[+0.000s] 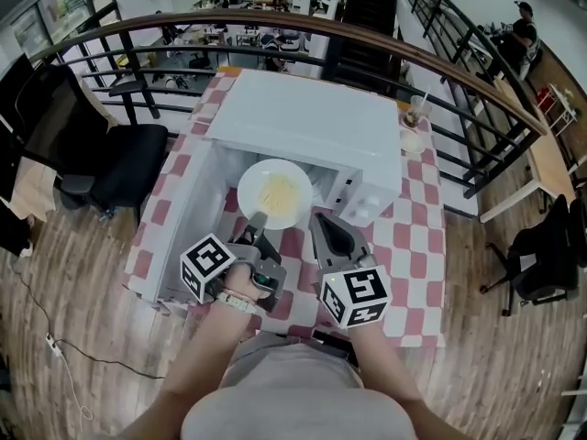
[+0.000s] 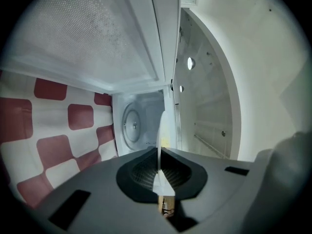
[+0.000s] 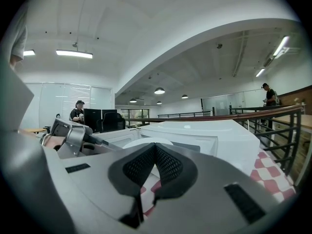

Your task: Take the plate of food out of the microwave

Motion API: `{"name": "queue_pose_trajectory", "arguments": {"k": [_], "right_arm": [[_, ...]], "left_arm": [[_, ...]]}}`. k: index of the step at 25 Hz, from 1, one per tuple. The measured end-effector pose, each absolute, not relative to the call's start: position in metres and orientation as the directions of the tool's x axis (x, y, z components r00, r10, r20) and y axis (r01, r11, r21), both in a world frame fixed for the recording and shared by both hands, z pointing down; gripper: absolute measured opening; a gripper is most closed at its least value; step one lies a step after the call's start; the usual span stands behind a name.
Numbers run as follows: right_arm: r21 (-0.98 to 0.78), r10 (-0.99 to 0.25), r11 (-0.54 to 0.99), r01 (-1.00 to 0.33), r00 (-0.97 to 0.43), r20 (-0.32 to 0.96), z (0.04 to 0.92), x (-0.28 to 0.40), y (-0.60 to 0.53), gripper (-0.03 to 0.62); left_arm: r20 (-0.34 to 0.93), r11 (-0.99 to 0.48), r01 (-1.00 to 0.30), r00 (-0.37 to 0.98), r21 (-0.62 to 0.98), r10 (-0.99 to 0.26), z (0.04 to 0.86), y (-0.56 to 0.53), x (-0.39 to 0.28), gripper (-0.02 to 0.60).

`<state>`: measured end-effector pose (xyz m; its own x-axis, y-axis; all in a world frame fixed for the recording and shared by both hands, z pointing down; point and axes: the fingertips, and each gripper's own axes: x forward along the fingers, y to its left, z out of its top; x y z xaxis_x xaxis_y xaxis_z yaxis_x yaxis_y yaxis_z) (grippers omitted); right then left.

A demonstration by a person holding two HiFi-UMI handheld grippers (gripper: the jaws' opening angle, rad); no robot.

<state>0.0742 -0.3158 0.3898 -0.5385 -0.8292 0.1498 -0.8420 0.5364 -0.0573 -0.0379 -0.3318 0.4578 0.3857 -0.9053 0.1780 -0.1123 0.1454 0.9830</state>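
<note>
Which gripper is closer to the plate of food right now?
Left. The left gripper pinches the near rim of the plate; the right gripper sits just right of it, shut, gripping nothing.

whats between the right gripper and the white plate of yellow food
Only a short bare stretch of red-and-white checked tablecloth, seen in the head view. The shut right gripper sits beside the round white plate, apart from it.

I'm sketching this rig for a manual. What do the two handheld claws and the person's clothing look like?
Both the left claw and right claw are grey plastic with black ribbed pads. Each carries a white cube printed with black square markers. The person wears a light grey top and a pale wristband.
</note>
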Motion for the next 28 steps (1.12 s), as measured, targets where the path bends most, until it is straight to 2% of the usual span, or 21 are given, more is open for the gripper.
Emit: {"name": "queue_pose_trajectory", "arguments": {"k": [13,28], "right_arm": [[-0.031,-0.839,0.536,-0.844,-0.536,0.089,0.366,0.071,-0.309,0.025],[-0.002,-0.858,0.512,-0.859,-0.511,0.055,0.350,0.081,-0.324,0.025]], "left_arm": [[0.105,0.082,-0.077,0.373,0.994,-0.922,0.421,-0.327,-0.043,0.012],[0.078,0.046,-0.089,0.396,0.995,-0.915,0.404,-0.351,-0.020,0.012]]}}
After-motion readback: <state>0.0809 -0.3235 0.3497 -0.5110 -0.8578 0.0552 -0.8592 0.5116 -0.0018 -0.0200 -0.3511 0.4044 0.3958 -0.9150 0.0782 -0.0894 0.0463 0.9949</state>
